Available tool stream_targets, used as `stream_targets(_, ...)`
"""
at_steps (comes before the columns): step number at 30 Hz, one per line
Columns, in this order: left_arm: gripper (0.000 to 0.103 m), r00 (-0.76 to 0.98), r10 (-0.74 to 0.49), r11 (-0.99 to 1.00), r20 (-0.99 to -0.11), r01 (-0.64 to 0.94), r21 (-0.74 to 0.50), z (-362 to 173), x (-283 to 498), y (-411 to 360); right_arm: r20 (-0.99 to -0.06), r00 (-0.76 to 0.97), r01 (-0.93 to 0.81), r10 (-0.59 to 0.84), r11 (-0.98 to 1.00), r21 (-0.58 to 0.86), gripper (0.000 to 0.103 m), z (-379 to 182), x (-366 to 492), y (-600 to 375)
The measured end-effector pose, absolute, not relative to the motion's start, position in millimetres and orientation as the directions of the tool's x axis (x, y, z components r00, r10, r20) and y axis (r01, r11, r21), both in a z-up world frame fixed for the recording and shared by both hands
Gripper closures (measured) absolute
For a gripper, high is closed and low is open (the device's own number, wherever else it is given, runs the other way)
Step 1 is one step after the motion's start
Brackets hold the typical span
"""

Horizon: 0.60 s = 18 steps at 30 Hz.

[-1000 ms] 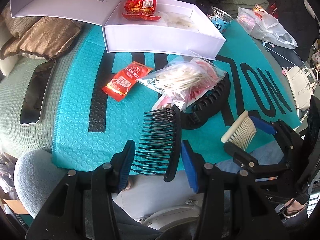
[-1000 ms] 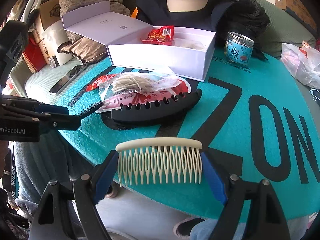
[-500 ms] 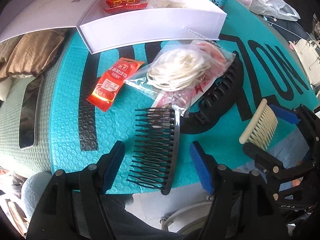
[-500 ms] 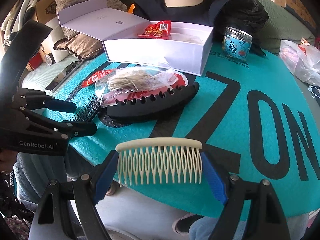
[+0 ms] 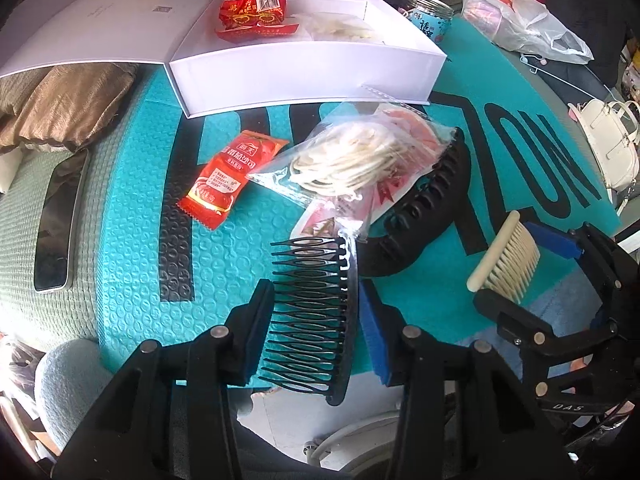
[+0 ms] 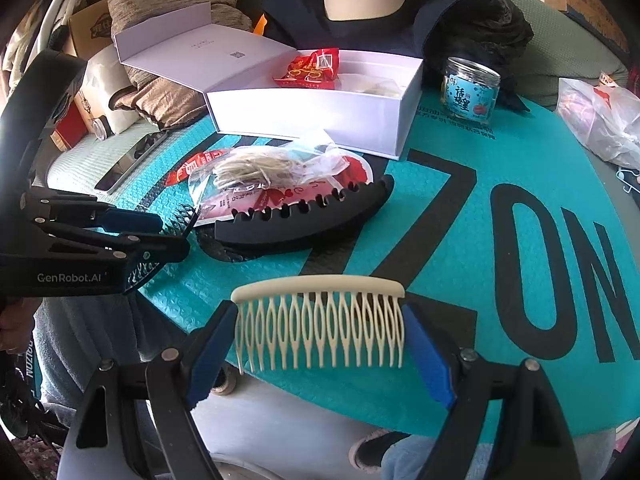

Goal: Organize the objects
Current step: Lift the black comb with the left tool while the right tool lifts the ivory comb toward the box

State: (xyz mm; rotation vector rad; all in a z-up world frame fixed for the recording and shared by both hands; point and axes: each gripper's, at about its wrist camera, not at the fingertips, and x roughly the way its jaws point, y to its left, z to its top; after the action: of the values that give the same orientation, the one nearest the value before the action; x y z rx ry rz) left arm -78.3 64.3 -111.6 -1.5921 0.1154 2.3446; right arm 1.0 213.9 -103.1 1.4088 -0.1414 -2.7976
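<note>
Teal bubble mat [image 5: 132, 216] as landmark: at its near edge, left gripper [image 5: 316, 320], jaws closing around a black comb [image 5: 316, 312], teeth toward the left pad, spine not visibly touching the right; probably regrasping for a firmer hold. Beyond the comb, red sachet [image 5: 230, 178], clear bag of cream cord [image 5: 356, 160], black hair claw [image 5: 432, 204], all lying loose. At the mat's far edge, open white box [image 5: 308, 72], apparently the destination. Rightmost, right gripper [image 6: 320, 332] clenched across a cream comb [image 6: 320, 320], gripped end to end, likely waiting its turn.
</note>
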Motion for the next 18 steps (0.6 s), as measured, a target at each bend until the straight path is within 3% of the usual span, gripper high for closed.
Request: stream_targets(18,0.062,-0.457,0.234,-0.951,-0.858,-0.293,-0.103,-30.8,-71.8,51.7,-0.754,-0.653,0.001,-0.072,-0.996,0.094,0.02,-44.1,-3.7,215.3)
